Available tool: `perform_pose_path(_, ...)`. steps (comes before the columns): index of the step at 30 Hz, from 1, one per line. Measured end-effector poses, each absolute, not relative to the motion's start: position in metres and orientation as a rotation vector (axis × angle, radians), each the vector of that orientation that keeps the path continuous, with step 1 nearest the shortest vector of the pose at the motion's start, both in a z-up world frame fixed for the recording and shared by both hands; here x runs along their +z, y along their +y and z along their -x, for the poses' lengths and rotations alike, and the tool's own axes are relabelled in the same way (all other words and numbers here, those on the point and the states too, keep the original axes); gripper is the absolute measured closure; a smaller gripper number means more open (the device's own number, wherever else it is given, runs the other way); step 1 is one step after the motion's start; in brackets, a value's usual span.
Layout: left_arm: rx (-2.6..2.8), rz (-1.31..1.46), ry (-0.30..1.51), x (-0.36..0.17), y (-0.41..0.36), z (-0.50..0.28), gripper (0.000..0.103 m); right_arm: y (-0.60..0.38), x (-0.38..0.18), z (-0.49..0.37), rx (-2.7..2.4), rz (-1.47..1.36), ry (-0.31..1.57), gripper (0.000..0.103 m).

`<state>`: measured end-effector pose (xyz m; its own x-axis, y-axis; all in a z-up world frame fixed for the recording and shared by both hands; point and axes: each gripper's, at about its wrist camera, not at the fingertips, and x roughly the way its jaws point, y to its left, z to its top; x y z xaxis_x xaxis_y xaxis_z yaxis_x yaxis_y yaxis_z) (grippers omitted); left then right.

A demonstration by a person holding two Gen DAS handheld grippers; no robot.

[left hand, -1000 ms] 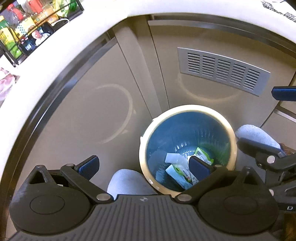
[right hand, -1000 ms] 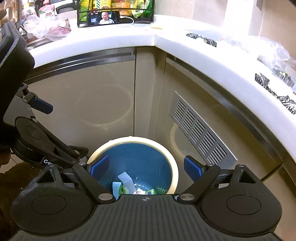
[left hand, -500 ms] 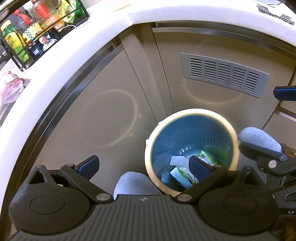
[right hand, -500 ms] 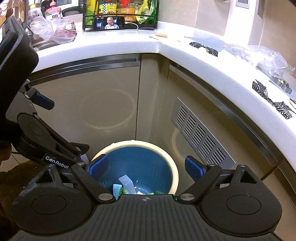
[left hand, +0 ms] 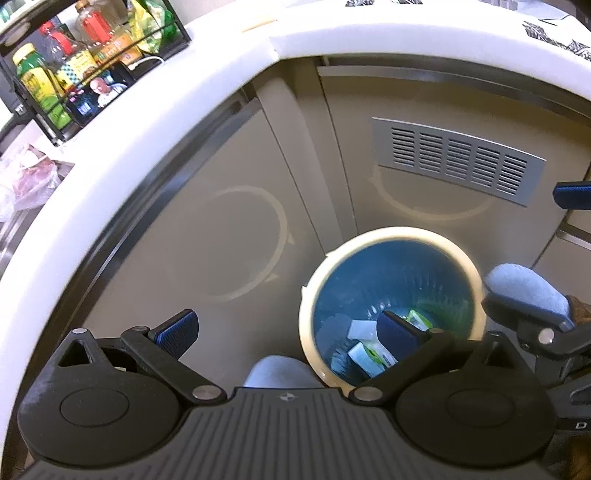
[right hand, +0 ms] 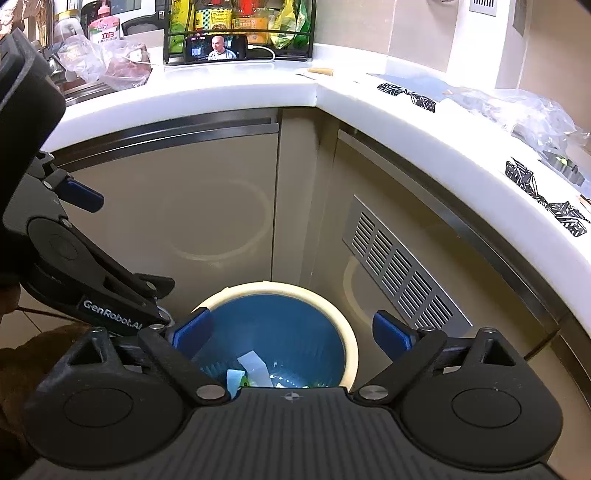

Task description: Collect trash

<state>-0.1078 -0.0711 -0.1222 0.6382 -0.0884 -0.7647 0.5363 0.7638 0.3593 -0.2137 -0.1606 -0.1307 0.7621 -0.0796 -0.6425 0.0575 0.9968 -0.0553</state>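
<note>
A round bin (left hand: 391, 234) with a cream rim and a blue inside stands on the floor in the cabinet corner. Green and white wrappers (left hand: 369, 354) lie at its bottom. My left gripper (left hand: 286, 328) is open and empty, its right finger over the bin's mouth. In the right wrist view the bin (right hand: 273, 288) lies straight below my right gripper (right hand: 291, 328). Its jaws are opening, with nothing held between them. More wrappers (right hand: 253, 363) show inside. The left gripper's body (right hand: 81, 258) hangs at the left there.
A white countertop (right hand: 369, 107) wraps round the corner above beige cabinet doors and a metal vent grille (right hand: 402, 273). On it sit a bottle rack (right hand: 240, 26), a phone (right hand: 216, 48) and plastic bags (right hand: 532, 114). Two pale blue slipper toes (left hand: 280, 369) flank the bin.
Both views have tipped up a little, so more countertop shows and the bin sits lower in frame. The right gripper's jaws stand slightly wider.
</note>
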Motion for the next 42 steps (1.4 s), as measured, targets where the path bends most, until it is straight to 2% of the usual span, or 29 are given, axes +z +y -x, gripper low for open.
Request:
perform_pose_path(12,-0.369,-0.561,0.806,-0.104,-0.067,0.098,0.000,-0.169,-0.116,0.228,-0.098,0.023,0.580,0.004)
perform_pose_path(22,-0.323,-0.529,0.787,-0.084,-0.068,0.089,0.000,-0.203,-0.082,0.237,-0.176,0.035,0.427,0.002)
perform_pose_path(31,-0.288,-0.549,0.812,-0.084,-0.073,0.080,0.000,-0.263,-0.046,0.236,-0.352,0.063,0.224,0.000)
perform_pose_path(42,-0.276,-0.594,0.793,-0.084,-0.087,0.078,0.000,-0.371,-0.016,0.190,-0.615,0.042,0.171,0.000)
